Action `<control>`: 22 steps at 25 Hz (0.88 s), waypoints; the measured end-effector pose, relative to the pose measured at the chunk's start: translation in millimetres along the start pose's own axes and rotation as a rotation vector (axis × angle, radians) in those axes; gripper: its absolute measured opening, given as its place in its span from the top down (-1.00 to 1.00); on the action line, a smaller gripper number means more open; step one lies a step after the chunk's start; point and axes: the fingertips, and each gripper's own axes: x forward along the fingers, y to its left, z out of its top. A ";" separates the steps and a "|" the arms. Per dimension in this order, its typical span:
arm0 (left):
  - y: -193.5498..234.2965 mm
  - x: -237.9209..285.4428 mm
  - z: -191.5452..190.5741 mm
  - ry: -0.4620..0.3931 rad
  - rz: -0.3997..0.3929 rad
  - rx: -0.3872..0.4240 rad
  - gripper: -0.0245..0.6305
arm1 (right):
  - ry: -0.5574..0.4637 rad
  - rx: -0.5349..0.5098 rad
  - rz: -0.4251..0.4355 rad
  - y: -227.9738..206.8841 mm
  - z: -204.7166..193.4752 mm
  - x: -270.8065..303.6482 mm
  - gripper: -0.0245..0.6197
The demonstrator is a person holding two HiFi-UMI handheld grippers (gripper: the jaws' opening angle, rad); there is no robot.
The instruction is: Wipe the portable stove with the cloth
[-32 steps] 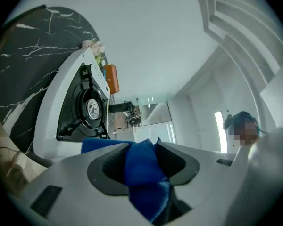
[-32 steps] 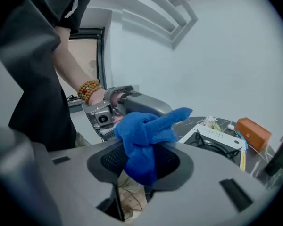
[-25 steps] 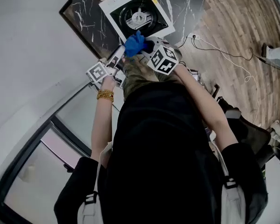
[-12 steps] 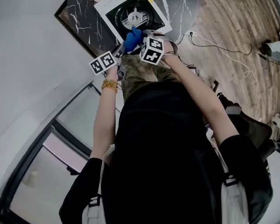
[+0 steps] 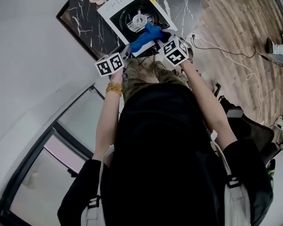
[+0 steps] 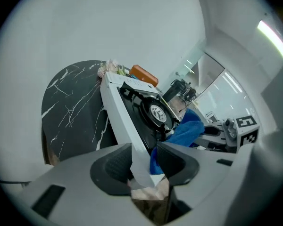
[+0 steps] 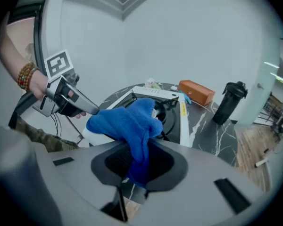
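Blue fluffy cloth point(image 7: 132, 121), soft and bunched, pinched in the right claw point(image 7: 139, 163) with jaws closing on its lower fold, hanging over the near corner of the white boxy stove point(image 5: 114, 4). Round metal burner point(image 5: 139, 19) in a black recessed pan. Left claw point(image 6: 148, 165) closing, not yet clamped, around the stove's thin white corner and a blue fold. Glossy black, white-veined marble surface point(image 5: 87, 13) underneath.

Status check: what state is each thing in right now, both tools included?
stove, flat on the table, no flame showing, nothing on the burner.
cloth, bunched, held in the right tool at the stove's near edge.
right tool, jaws closing, gripping the cloth.
left tool, jaws closing, stove corner between them, apparently not yet gripped.
bottle, upright, capped.
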 end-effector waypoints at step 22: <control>19.6 39.8 10.8 0.049 -0.135 -0.217 0.26 | 0.320 -0.654 0.144 -60.8 -28.6 14.0 0.63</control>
